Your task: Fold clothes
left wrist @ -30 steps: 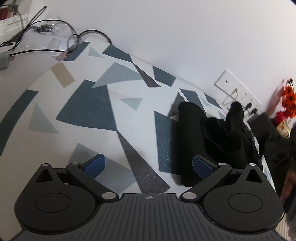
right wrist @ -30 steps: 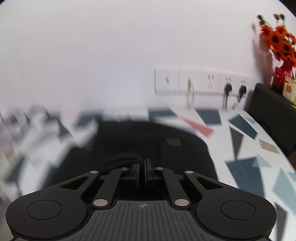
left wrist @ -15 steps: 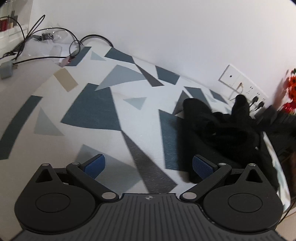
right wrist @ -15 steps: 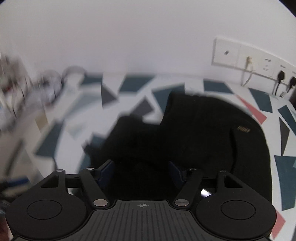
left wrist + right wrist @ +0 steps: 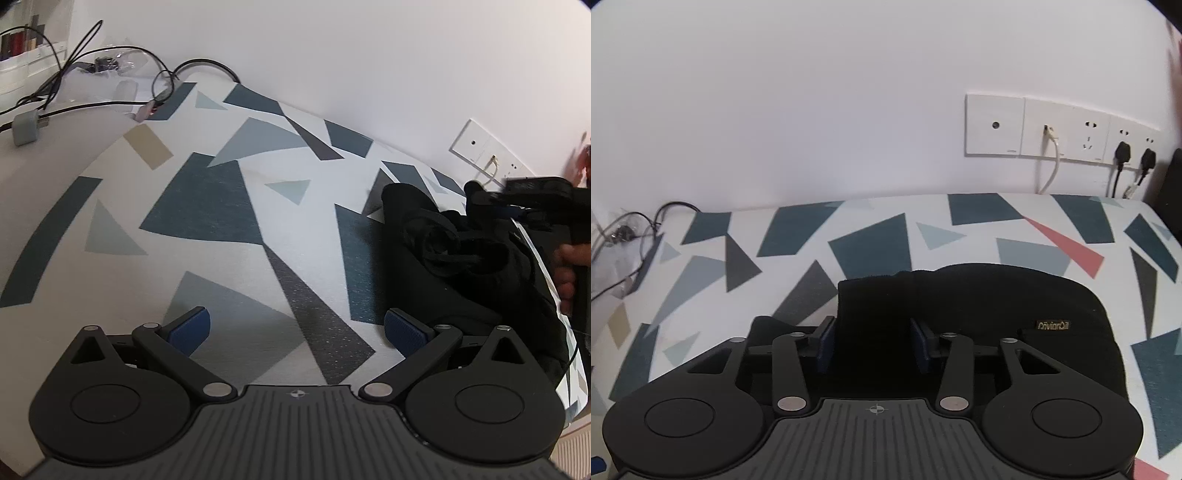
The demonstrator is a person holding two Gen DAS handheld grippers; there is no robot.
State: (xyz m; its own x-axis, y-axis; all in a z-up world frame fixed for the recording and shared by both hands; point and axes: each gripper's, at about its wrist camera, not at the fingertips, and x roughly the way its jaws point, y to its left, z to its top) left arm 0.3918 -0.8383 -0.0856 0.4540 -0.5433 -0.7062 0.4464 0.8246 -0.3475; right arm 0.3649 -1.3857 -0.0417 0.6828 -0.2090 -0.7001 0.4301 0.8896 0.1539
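A black garment [image 5: 979,306] lies bunched on the patterned table cover [image 5: 871,243], with a small gold label [image 5: 1053,325] on its right part. My right gripper [image 5: 873,343] is open just above it, and a raised fold of the cloth stands between the jaws without being held. In the left wrist view the same garment [image 5: 439,258] lies at the right, and the right gripper [image 5: 517,201] shows over it in a hand. My left gripper [image 5: 295,328] is open and empty over bare cover, left of the garment.
Wall sockets [image 5: 1060,129] with a white cable and black plugs sit behind the table. Tangled cables [image 5: 110,74] and a grey adapter [image 5: 26,127] lie at the far left. A dark object [image 5: 1172,177] stands at the right edge.
My right gripper was shut on the garment a second ago; it has opened and let the cloth go. The garment has dropped flatter on the table. My left gripper stayed open and drew back slightly.
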